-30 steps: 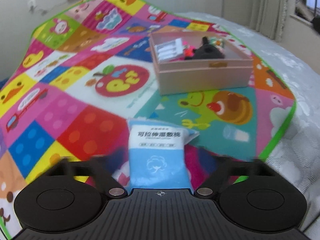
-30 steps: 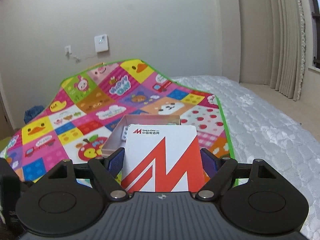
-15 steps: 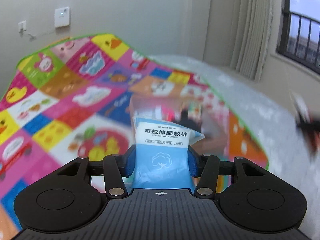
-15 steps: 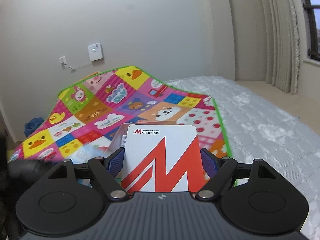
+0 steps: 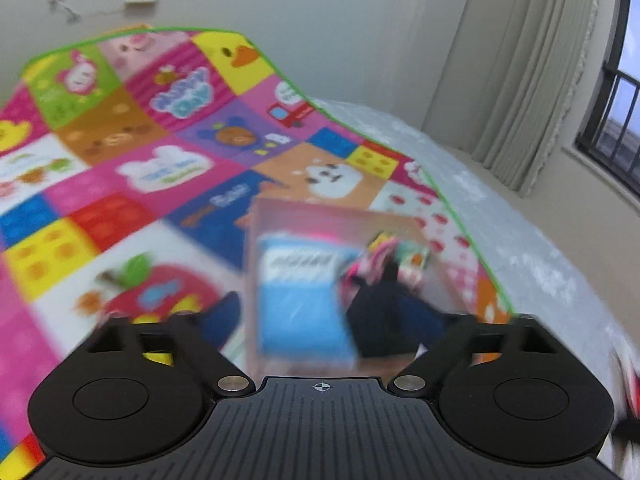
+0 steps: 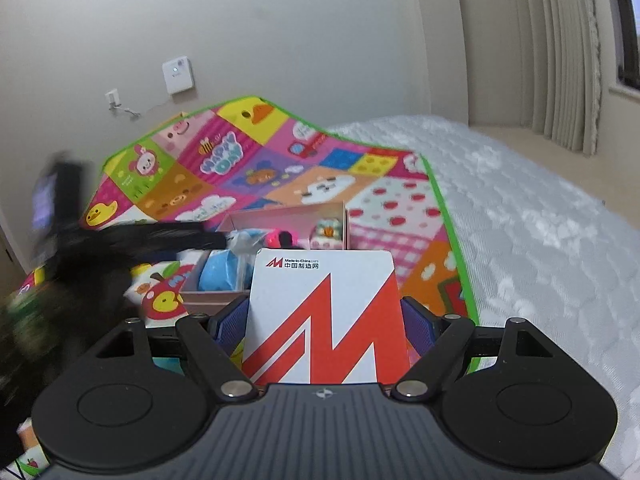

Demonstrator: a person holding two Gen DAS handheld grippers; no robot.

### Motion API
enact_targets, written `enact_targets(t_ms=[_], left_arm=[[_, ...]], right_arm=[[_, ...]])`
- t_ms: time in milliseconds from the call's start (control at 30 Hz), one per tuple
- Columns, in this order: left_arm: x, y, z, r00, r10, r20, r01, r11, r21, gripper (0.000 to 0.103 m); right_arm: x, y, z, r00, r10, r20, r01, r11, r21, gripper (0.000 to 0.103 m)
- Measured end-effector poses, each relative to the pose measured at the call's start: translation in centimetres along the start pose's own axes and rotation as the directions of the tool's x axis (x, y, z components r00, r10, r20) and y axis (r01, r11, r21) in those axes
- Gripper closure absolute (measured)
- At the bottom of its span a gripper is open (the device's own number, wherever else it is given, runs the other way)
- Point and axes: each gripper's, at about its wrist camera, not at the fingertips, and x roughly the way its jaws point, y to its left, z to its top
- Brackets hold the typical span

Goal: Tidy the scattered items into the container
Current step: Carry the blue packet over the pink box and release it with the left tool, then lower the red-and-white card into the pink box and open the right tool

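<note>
Soft even light, motion blur, fisheye bending

Box (image 6: pixel 280 216) sits on play mat (image 6: pixel 256 168), near mat's right edge; mat lies on bed (image 6: pixel 540 240), wall behind. Inside box: cotton pack (image 5: pixel 298 300) at left, dark item (image 5: pixel 380 312) just right of it, small toys (image 6: pixel 328 232) in far right corner. Card (image 6: pixel 324 320) sits before box, between right gripper (image 6: pixel 324 324) fingers. Left gripper (image 5: pixel 320 320) above box's near side, fingers either side of pack, apart from it.
</note>
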Motion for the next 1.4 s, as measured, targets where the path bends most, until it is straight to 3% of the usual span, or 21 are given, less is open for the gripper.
enact_targets(t_ms=[133, 233, 333, 433, 667, 767, 867, 1000, 1033, 1067, 1100, 1167, 1300, 1400], left_arm=[[-3.5, 1.0, -3.3, 0.994, 0.087, -0.071, -0.085, 0.996, 0.031, 0.003], [-1.9, 2.3, -4.2, 0.982, 0.079, -0.170, -0.074, 0.997, 0.036, 0.002], [-1.0, 3.2, -4.8, 0.976, 0.054, -0.212, -0.052, 0.999, 0.017, 0.002], [-0.9, 3.9, -4.9, 0.976, -0.001, -0.218, 0.000, 1.000, -0.008, 0.002], [-0.5, 4.9, -5.0, 0.970, -0.011, -0.242, -0.006, 0.998, -0.069, 0.001], [-0.4, 5.3, -4.9, 0.971, -0.003, -0.241, -0.017, 0.997, -0.082, 0.001], [-0.2, 5.6, -4.9, 0.968, 0.006, -0.249, -0.030, 0.995, -0.091, 0.000], [0.0, 6.4, -4.8, 0.967, 0.024, -0.253, -0.056, 0.991, -0.121, 0.000], [0.1, 6.6, -4.9, 0.965, 0.027, -0.259, -0.062, 0.990, -0.126, 0.000], [0.3, 6.6, -5.0, 0.963, 0.030, -0.268, -0.066, 0.989, -0.129, 0.000], [0.4, 6.7, -5.1, 0.961, 0.030, -0.276, -0.068, 0.989, -0.131, 0.000], [0.4, 6.7, -5.2, 0.959, 0.029, -0.282, -0.068, 0.989, -0.132, 0.000], [0.2, 6.7, -5.0, 0.962, 0.031, -0.272, -0.069, 0.989, -0.134, 0.000], [0.2, 6.7, -5.0, 0.961, 0.032, -0.276, -0.073, 0.987, -0.140, 0.000]], right_arm=[[1.6, -0.2, -1.3, 0.997, 0.038, -0.069, -0.035, 0.998, 0.046, 0.023], [2.8, 0.6, -2.3, 0.990, 0.052, -0.131, -0.046, 0.998, 0.048, 0.023], [3.1, 1.9, -2.2, 0.986, 0.049, -0.160, -0.044, 0.998, 0.039, 0.023], [3.7, 3.5, -0.7, 0.987, 0.059, -0.150, -0.059, 0.998, 0.006, 0.023], [9.8, 6.8, 6.1, 0.992, 0.050, -0.113, -0.059, 0.995, -0.082, 0.023], [14.1, 7.3, 9.0, 0.993, -0.002, -0.118, -0.010, 0.995, -0.097, 0.023], [17.9, 6.6, 10.4, 0.983, -0.018, -0.185, 0.004, 0.997, -0.076, 0.019], [18.2, 6.6, 10.6, 0.985, 0.006, -0.172, -0.012, 0.999, -0.037, 0.019], [18.2, 7.2, 10.5, 0.986, -0.001, -0.166, -0.007, 0.999, -0.047, 0.020], [18.4, 7.9, 10.2, 0.986, -0.010, -0.164, -0.001, 0.998, -0.068, 0.033], [18.7, 8.7, 9.9, 0.986, -0.010, -0.168, -0.006, 0.996, -0.093, 0.054], [19.6, 10.5, 9.0, 0.981, 0.007, -0.195, -0.034, 0.990, -0.136, 0.067], [21.8, 13.4, 7.1, 0.969, 0.060, -0.241, -0.104, 0.978, -0.178, 0.070], [23.9, 13.2, 6.4, 0.967, 0.033, -0.252, -0.092, 0.970, -0.226, 0.076]])
